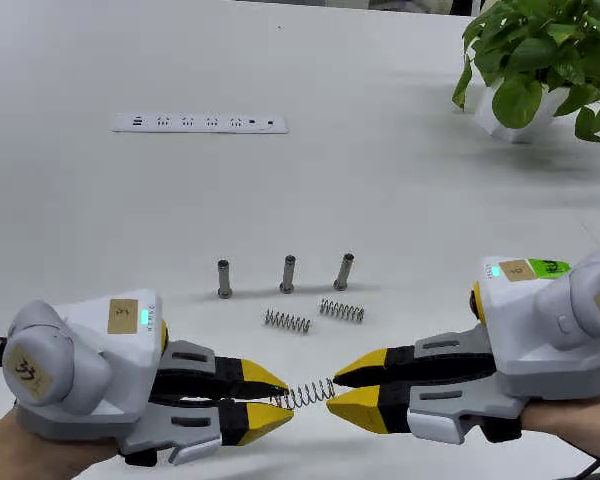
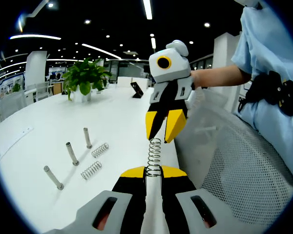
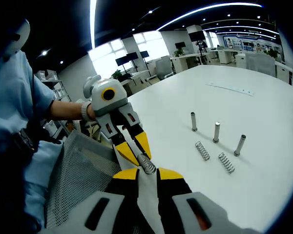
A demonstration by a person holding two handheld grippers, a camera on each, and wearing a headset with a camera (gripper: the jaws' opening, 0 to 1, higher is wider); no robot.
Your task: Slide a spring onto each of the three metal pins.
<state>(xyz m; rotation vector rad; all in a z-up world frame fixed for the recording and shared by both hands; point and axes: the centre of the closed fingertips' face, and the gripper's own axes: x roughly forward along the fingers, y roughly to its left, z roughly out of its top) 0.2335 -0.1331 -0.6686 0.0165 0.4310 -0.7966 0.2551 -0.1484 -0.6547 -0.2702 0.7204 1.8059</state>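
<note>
Two hand-held grippers meet tip to tip low over a white table (image 1: 100,230), with a spring (image 1: 306,393) held level in the air between them. The left gripper (image 1: 283,400) has its yellow-tipped jaws pinched on one end of the coil, seen at close range in its own view. The right gripper (image 1: 335,387) brackets the other end with its jaws slightly apart, and whether they actually grip it cannot be told. Just beyond the pair, two loose springs (image 1: 287,321) (image 1: 341,310) lie flat on the table, side by side but not touching. Behind them, three pins (image 1: 224,278) (image 1: 288,273) (image 1: 344,271) stand upright in a row, each bare and clear of the springs. A power strip (image 1: 200,123) lies well back on the left, and a potted plant (image 1: 540,55) sits at the far right. In both gripper views, a person in a light blue top (image 2: 263,44) holds the opposite gripper beside a mesh chair (image 2: 234,165).
</note>
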